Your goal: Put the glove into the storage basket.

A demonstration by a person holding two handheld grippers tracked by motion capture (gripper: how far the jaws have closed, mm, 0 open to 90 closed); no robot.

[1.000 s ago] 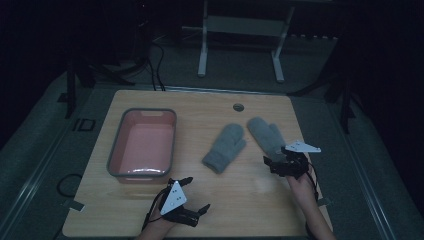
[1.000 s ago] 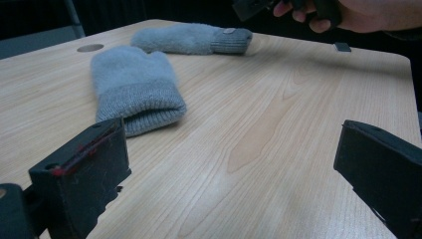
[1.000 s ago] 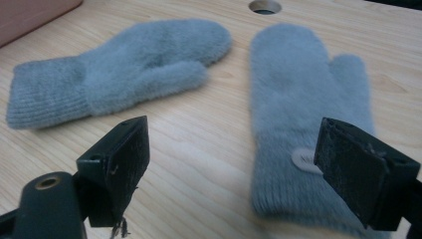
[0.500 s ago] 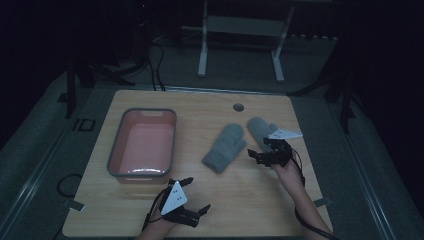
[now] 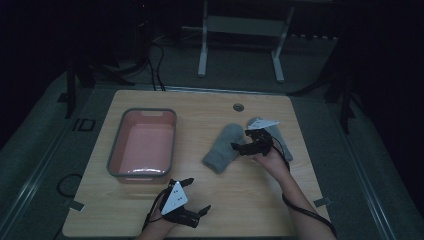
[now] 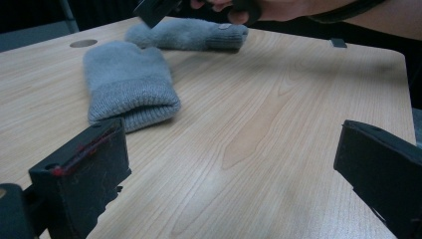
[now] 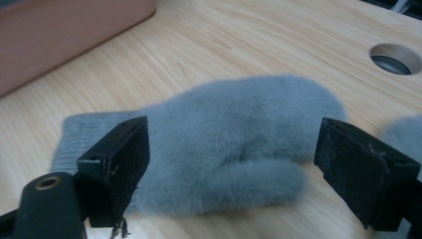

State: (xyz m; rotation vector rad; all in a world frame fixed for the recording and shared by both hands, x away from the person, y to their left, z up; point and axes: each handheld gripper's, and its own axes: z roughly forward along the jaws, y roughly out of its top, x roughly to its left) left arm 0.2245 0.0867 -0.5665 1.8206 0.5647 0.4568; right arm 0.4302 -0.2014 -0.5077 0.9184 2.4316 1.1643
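Near edge, left: left tool (image 5: pixel 199 196) resting low on the surface (image 5: pixel 250 200), jaws spread wide, gripping nothing. From its own camera, bare wood between the jaws, a mitten cuff ahead and to the left, well apart.

Middle, right of centre: right tool (image 5: pixel 239 147) poised over the near mitten (image 5: pixel 222 148), jaws released and wide, gripping nothing yet. In the right gripper view, the mitten (image 7: pixel 224 144) lying straight ahead between the two jaws, thumb toward the camera, ribbed cuff off to the left, rounded tip to the right. Long axis thus across the jaw gap rather than along it; seen from above, running from cuff at near-left to tip at far-right. Right hand (image 5: pixel 272 160) clearly the nearer one; left tool far off by comparison. Likely next step, judged from the pose: lowering and closing on the mitten's body, across its width.

Just beyond, touching or nearly so: second mitten (image 5: pixel 272 136), partly hidden under the right tool.

Left, mid-surface: pink bin (image 5: pixel 116 155), nothing inside, well apart from both mittens.

Far edge: round cable hole (image 5: pixel 238 107).
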